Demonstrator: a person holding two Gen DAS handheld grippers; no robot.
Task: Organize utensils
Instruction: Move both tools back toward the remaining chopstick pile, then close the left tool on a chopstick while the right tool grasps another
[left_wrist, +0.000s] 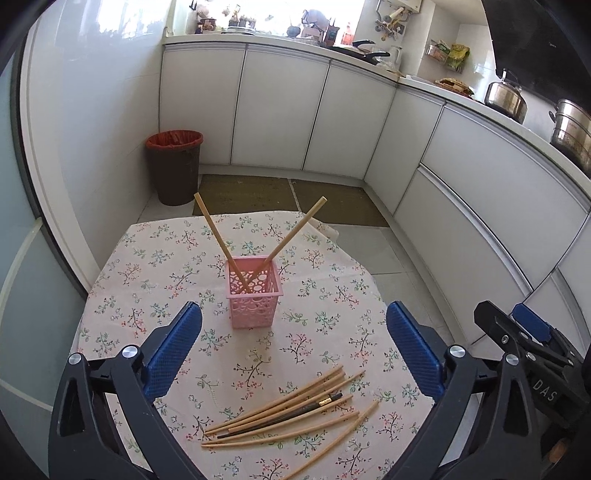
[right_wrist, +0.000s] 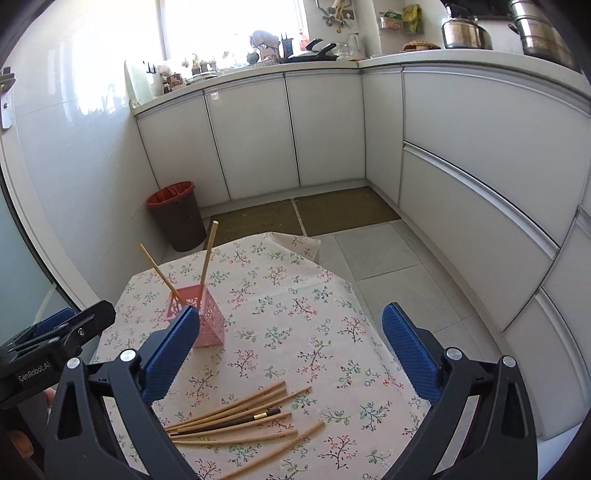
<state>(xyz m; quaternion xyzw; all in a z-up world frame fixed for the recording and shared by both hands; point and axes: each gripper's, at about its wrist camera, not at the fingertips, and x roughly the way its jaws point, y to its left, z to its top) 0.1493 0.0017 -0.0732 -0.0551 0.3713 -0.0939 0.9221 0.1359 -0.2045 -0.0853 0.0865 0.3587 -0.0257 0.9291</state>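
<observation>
A pink perforated basket stands on the floral tablecloth with two wooden chopsticks leaning out of it in a V. Several loose wooden chopsticks, one of them dark, lie in a pile at the near edge. My left gripper is open and empty, above the cloth between pile and basket. My right gripper is open and empty; in the right wrist view the basket is partly hidden behind its left finger, and the pile lies below.
A brown bin with a red liner stands on the floor beyond the table. White cabinets line the back and right. The right gripper's body shows at the right of the left wrist view.
</observation>
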